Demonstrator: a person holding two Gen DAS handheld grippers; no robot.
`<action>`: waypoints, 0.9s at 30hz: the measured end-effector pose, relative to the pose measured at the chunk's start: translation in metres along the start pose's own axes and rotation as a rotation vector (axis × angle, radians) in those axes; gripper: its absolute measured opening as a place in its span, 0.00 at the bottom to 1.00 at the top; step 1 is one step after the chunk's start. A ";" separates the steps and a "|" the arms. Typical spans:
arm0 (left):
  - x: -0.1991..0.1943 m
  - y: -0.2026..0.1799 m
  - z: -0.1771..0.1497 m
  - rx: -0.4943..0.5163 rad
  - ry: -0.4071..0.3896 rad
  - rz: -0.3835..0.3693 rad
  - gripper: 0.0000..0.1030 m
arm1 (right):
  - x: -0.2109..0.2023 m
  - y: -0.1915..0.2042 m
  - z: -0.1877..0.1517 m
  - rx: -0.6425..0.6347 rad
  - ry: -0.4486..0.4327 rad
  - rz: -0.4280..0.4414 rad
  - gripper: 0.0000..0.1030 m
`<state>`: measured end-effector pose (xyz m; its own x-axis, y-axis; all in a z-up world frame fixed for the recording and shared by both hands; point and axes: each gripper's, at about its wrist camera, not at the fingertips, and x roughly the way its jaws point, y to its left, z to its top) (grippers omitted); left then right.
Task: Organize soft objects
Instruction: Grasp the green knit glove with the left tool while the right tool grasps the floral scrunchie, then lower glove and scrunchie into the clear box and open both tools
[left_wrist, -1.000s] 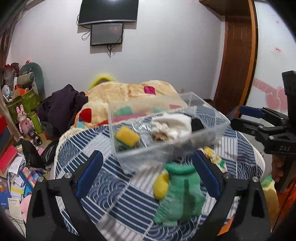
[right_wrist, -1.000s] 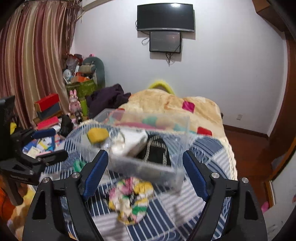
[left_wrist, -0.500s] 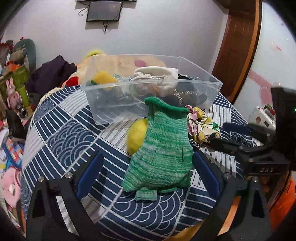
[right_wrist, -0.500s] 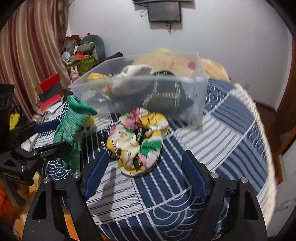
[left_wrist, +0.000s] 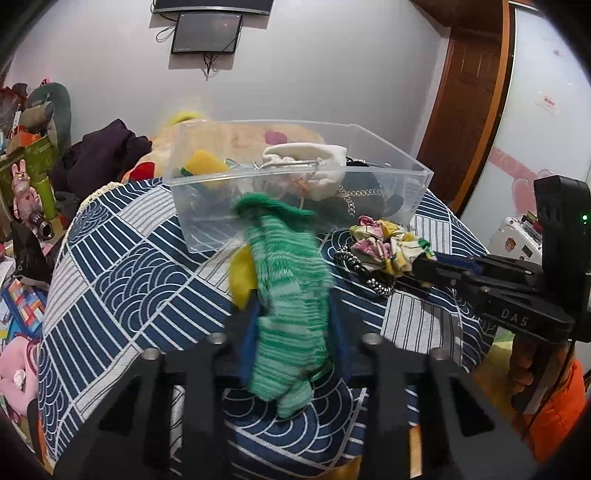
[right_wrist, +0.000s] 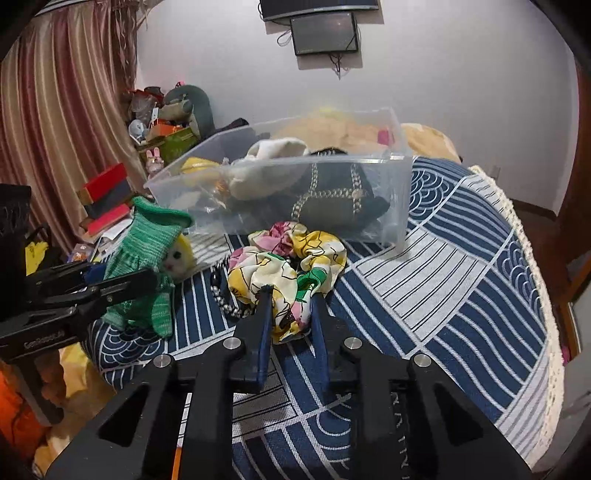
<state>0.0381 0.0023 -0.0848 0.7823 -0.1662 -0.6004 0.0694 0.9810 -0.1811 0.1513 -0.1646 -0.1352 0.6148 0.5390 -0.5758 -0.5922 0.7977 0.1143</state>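
My left gripper (left_wrist: 291, 317) is shut on a green knitted doll dress (left_wrist: 288, 280) with a yellow plush head (left_wrist: 242, 275) beside it; the dress also shows in the right wrist view (right_wrist: 147, 251). My right gripper (right_wrist: 290, 299) is shut on a floral scrunchie (right_wrist: 284, 266), which also shows in the left wrist view (left_wrist: 388, 240). A black-and-white hair tie (right_wrist: 221, 295) lies next to it. A clear plastic bin (left_wrist: 388, 177) behind holds a white cloth (left_wrist: 306, 158), a yellow sponge (left_wrist: 205, 164) and a black chain bag (right_wrist: 332, 199).
Everything sits on a round table with a blue-and-white patterned cloth (right_wrist: 443, 277). Behind lie a beige blanket (right_wrist: 351, 129) and dark clothes (left_wrist: 107, 151). Clutter and boxes (right_wrist: 107, 199) fill the floor at the left.
Both grippers have closed: the left on the green dress, the right on the scrunchie. Both have moved down and in towards the items in front of the bin.
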 end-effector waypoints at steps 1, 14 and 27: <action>-0.003 0.001 0.000 -0.001 -0.006 0.002 0.28 | -0.003 0.000 0.001 0.000 -0.009 -0.004 0.17; -0.037 0.013 0.022 -0.019 -0.105 -0.024 0.22 | -0.038 0.001 0.014 -0.003 -0.127 -0.018 0.16; -0.047 0.006 0.080 0.053 -0.219 -0.015 0.22 | -0.063 0.006 0.050 -0.020 -0.276 -0.027 0.16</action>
<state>0.0515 0.0236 0.0048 0.8963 -0.1609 -0.4132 0.1100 0.9834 -0.1444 0.1352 -0.1798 -0.0578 0.7474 0.5731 -0.3361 -0.5821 0.8087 0.0846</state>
